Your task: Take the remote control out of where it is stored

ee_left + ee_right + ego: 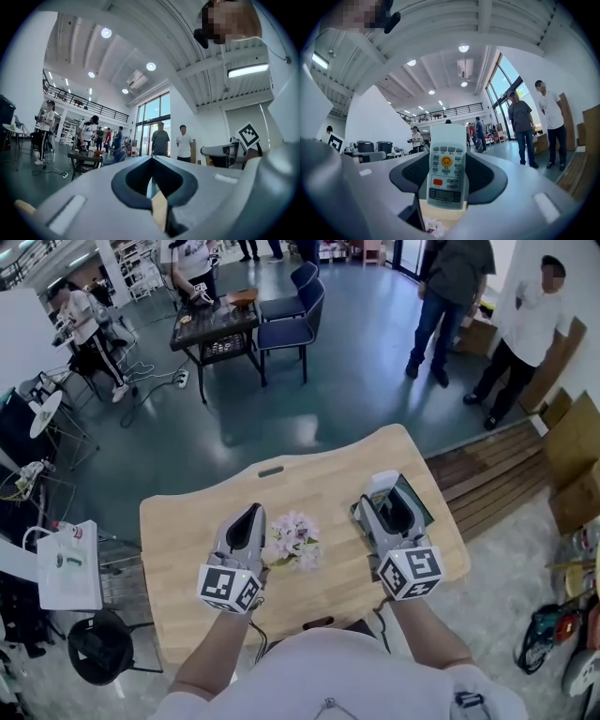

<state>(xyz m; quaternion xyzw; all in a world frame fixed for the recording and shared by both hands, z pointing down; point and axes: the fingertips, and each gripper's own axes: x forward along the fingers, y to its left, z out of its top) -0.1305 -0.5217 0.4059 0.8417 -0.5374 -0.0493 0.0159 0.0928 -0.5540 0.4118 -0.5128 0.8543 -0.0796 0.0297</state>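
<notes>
We have the remote [446,176] clamped in our right claw [448,158], long axis pointing out along the jaws, over the worktop's [187,549] right end. Our left claw [152,160] is clenched, empty and farther off.

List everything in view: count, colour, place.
table: one, light wood, under both grippers
flowers: one bunch, pale pink and white, on the table between the grippers
remote control: one, white with an orange button, upright in the right gripper
tray: one, dark, on the table under the right gripper
low table: one, dark, far left
chairs: two, blue, beside the low table
people: several, background
cardboard boxes: brown, right edge
left gripper: grey, jaws together, empty
right gripper: grey, closed on the remote control
</notes>
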